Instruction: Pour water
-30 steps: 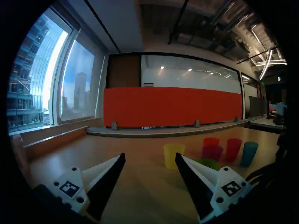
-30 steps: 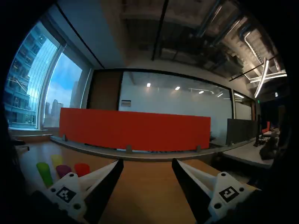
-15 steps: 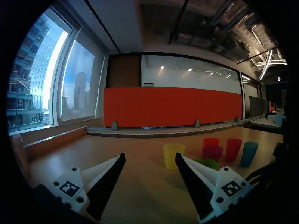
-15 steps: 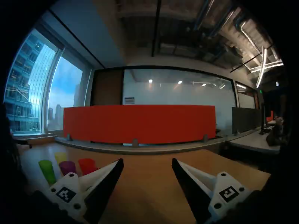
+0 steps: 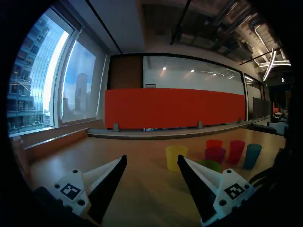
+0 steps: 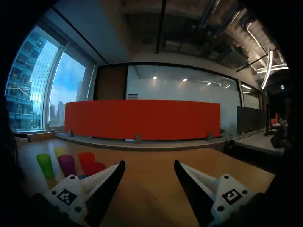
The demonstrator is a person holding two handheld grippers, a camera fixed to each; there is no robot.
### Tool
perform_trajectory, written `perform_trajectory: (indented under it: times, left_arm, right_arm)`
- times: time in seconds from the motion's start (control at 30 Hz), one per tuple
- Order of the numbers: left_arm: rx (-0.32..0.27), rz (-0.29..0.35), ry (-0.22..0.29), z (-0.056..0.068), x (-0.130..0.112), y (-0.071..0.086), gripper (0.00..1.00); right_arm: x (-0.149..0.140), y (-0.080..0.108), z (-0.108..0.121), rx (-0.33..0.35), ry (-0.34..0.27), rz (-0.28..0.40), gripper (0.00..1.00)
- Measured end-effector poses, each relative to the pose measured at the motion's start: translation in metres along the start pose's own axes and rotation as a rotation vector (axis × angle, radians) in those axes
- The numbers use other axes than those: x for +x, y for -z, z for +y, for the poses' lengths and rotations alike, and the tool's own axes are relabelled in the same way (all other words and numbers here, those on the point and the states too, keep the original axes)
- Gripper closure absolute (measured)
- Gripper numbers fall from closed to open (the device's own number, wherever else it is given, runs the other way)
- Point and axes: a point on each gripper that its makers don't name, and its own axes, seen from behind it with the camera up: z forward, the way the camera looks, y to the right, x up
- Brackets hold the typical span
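Observation:
Several coloured plastic cups stand on a wooden table (image 5: 136,159). In the left gripper view a yellow cup (image 5: 176,157) is just ahead, with a purple cup (image 5: 215,154), red cups (image 5: 236,150), a teal cup (image 5: 252,155) and a green cup (image 5: 209,165) to its right. My left gripper (image 5: 151,166) is open and holds nothing, low over the table. In the right gripper view a green cup (image 6: 45,165), a purple cup (image 6: 66,165) and red cups (image 6: 86,159) sit at the left. My right gripper (image 6: 149,168) is open and holds nothing.
An orange divider panel (image 5: 174,108) runs along the table's far edge. Tall windows (image 5: 45,87) line the left wall above a wooden ledge (image 5: 57,138). Another desk (image 6: 257,142) with dark items stands to the right. Bare wood stretches ahead of both grippers.
The right gripper's view has dipped and turned left, so the cups at its left show more fully. The left gripper has stayed still.

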Motion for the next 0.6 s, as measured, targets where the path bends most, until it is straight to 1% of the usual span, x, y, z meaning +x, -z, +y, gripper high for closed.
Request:
perform_trajectory:
  times: [0.37, 0.6]
  left_arm:
    - [0.000, 0.000, 0.000, 0.001, 0.000, -0.001, 0.01]
    - [0.000, 0.000, 0.000, 0.001, 0.000, -0.001, 0.01]
  right_arm:
    - [-0.015, -0.002, 0.005, -0.015, -0.010, -0.025, 0.00]
    - [-0.020, -0.004, 0.007, -0.014, -0.011, -0.033, 0.00]
